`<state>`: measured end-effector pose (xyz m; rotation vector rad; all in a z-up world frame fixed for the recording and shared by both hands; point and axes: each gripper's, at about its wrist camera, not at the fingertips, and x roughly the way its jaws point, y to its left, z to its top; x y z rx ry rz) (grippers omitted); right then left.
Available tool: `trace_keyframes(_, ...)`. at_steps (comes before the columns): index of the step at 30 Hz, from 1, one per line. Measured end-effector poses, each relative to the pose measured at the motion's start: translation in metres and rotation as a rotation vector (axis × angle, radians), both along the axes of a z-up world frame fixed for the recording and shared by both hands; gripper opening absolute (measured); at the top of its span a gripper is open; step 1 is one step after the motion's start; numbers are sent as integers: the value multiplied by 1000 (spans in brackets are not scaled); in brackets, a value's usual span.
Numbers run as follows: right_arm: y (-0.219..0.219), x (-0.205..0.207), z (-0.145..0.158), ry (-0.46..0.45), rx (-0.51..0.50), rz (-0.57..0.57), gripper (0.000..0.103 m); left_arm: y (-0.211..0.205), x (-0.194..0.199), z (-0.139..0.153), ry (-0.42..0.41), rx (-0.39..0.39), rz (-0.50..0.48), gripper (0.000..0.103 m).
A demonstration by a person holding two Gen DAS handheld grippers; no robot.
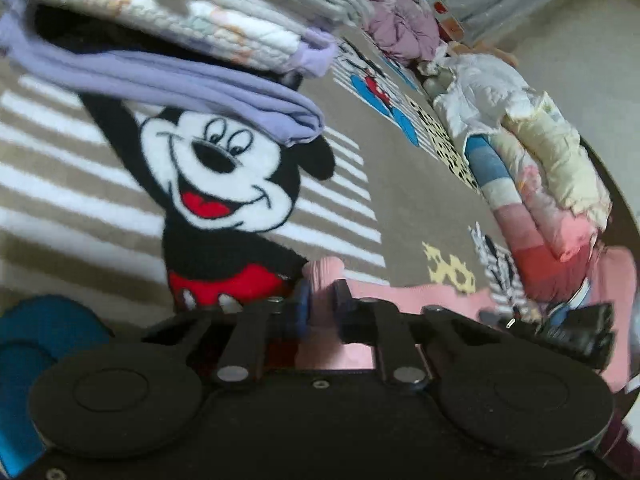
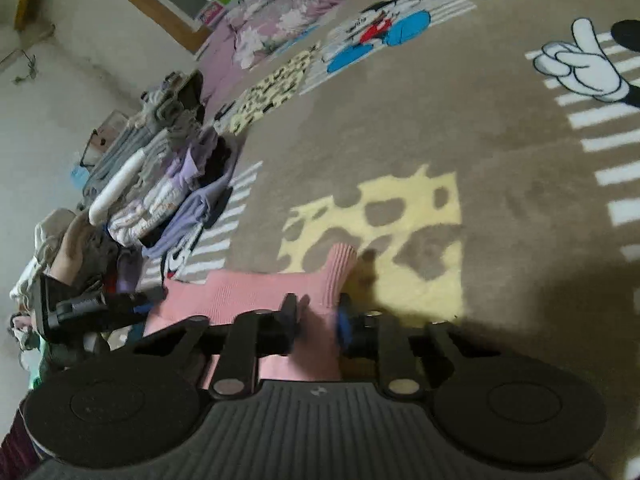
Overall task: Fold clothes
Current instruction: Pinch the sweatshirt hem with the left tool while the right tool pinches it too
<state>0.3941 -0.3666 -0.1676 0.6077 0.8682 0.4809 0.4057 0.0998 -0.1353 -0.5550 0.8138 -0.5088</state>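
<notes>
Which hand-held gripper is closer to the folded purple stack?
Left. The left hand-held gripper pinches the pink garment on the side toward the purple stack; the right hand-held gripper grips the garment's far end.

Left gripper [image 1: 320,300]: matte black body, two round discs, two black link bars with silver pivot pins, small screws, blue pad on one finger. Right gripper [image 2: 316,314]: same black build, ribbed grey centre panel with small white logo, blue pad.
</notes>
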Motion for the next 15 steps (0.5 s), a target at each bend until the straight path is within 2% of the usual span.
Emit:
trace_keyframes(2,-6,-4,8,-50,11,-23,13,2,-9,10,-81,-5,13,8)
trace_keyframes(4,-11,-10,19,-111,28,-42,12,5,-13,13,-113,12,43,8)
trace_keyframes(8,-14,-8,16,-130,-15,-38,12,1,-8,-8,-53,88,58,8)
trace_keyframes(11,-9,-4,0,-117,-91,-17,12,4,-7,-17,-32,87,74,8)
trace_keyframes(15,-16,-5,-17,-114,-59,-52,12,7,-7,-23,-15,98,83,9)
